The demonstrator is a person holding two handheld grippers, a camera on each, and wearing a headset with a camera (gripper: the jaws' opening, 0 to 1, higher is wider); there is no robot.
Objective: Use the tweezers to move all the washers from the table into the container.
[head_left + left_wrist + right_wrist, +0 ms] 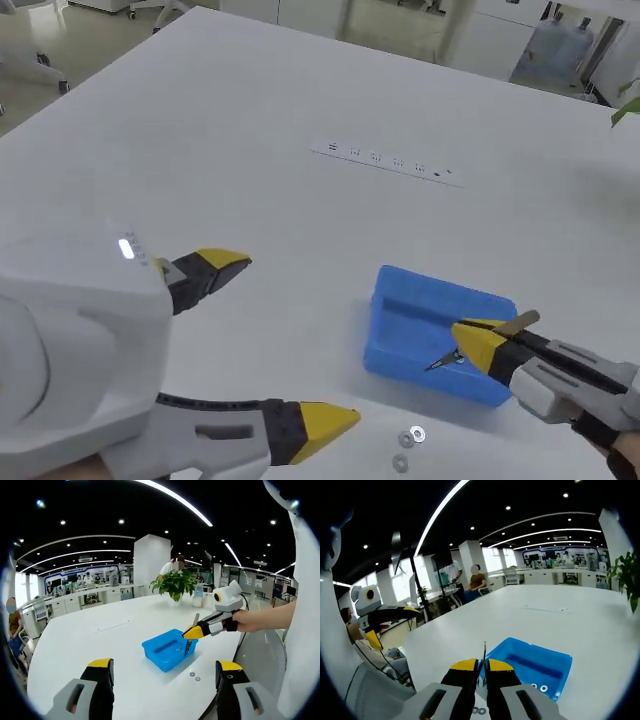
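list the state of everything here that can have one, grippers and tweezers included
left gripper: open, jaws wide apart, holding nothing
right gripper: shut on the tweezers
tweezers: gripped, tips pointing down over the container
container: upright, open top, not empty
washers inside: two, lying on the container floor
loose washers: on the table, beside the container

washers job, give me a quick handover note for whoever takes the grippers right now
Left gripper: jaws wide open, empty, above the table, left of the blue container.
Right gripper: shut on the tweezers, tips pointing down over the container; whether they hold a washer is too small to tell.
Done: at least two washers in the container.
Left: about three washers on the table, just in front of the container.
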